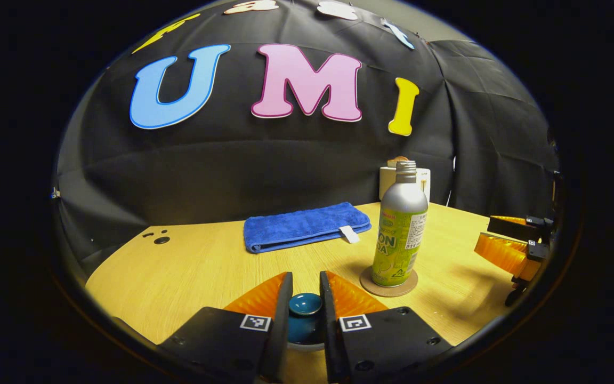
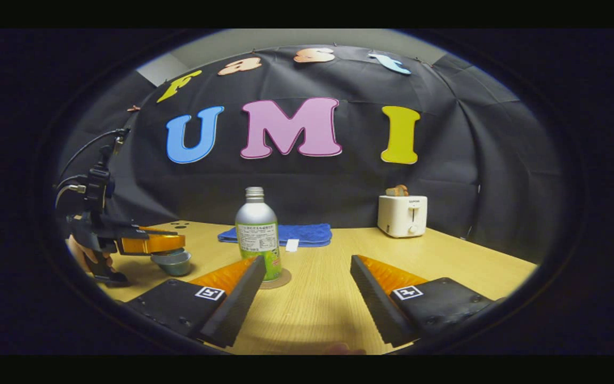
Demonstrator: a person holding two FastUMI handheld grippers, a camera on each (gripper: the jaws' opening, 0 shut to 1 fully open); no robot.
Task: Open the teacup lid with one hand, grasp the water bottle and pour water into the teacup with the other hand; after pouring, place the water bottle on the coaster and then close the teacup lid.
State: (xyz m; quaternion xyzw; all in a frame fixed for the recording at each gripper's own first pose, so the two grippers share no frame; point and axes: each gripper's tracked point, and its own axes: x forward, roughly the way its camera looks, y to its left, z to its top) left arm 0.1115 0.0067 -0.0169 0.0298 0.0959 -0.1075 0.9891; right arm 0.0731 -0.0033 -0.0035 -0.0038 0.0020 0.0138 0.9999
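Observation:
A blue teacup lid (image 1: 305, 304) sits between the fingers of my left gripper (image 1: 305, 285), which press on its knob from both sides, the teacup (image 1: 305, 335) under it. In the right gripper view the left gripper (image 2: 176, 244) hovers right over the grey-blue teacup (image 2: 174, 262); whether the lid is raised I cannot tell. The silver and green water bottle (image 1: 400, 229) (image 2: 258, 234) stands upright, capless, on a round brown coaster (image 1: 389, 288) (image 2: 280, 280). My right gripper (image 2: 307, 261) (image 1: 484, 233) is open and holds nothing, a short way right of the bottle.
A folded blue towel (image 1: 307, 225) (image 2: 299, 233) lies behind the bottle near the wall. A white toaster (image 2: 402, 215) (image 1: 389, 178) stands at the back right. The wooden table (image 2: 317, 304) has small holes (image 1: 160, 238) at its far left corner.

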